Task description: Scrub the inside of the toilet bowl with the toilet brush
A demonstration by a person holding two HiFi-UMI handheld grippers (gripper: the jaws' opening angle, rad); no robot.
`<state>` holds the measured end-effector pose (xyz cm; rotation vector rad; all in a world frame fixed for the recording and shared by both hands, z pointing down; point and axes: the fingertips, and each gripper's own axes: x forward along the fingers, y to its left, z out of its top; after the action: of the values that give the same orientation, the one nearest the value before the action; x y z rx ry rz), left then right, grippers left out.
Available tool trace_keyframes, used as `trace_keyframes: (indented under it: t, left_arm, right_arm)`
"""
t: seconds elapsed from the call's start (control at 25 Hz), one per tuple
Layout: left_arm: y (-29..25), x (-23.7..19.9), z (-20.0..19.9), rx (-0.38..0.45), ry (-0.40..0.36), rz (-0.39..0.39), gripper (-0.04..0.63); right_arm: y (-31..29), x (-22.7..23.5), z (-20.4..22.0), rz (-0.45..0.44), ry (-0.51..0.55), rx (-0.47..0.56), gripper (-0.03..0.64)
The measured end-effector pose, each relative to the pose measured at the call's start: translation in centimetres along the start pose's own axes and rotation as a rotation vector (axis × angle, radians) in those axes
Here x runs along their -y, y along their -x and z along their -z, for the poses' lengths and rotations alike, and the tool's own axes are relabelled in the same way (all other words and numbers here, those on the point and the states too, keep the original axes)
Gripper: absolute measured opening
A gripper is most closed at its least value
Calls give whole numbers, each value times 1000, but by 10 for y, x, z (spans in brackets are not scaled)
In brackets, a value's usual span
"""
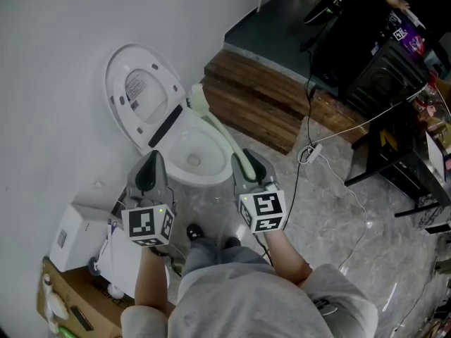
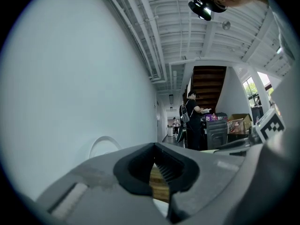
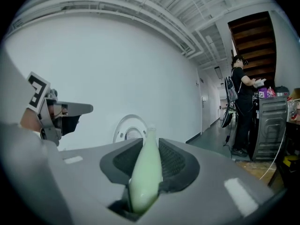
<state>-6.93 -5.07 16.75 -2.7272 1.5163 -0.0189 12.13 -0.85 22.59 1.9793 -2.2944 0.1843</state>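
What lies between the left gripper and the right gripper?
The front of the open white ceramic toilet bowl, shown in the head view.

Nothing I can actually read here, sorry. The sticker (image 1: 136,86) on the raised toilet lid (image 1: 161,72) has print, but it's too small to make out. The cubes on my left gripper (image 1: 151,166) and right gripper (image 1: 250,166) only carry black-and-white square marker patterns, no letters. The purple box (image 1: 409,37) has print, but it's a blur.
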Motion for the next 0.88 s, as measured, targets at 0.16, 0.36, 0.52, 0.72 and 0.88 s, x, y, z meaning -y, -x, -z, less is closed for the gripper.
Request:
trace_keyframes:
  t: [0.16, 0.36, 0.52, 0.72, 0.88]
  left_arm:
    - [9, 6, -13, 23, 1, -20, 5]
    - [24, 13, -26, 50, 1, -40, 5]
    - [31, 23, -32, 60, -6, -52, 5]
    - [41, 34, -37, 73, 1, -60, 5]
    - [48, 39, -37, 76, 6, -66, 5]
  right_arm:
    - [14, 5, -19, 3, -1, 48, 104]
    - [33, 7, -37, 5, 2, 107, 104]
    - [45, 11, -49, 6, 16, 139, 104]
    - [61, 15, -60, 8, 22, 176, 104]
    - [71, 16, -67, 12, 32, 204, 104]
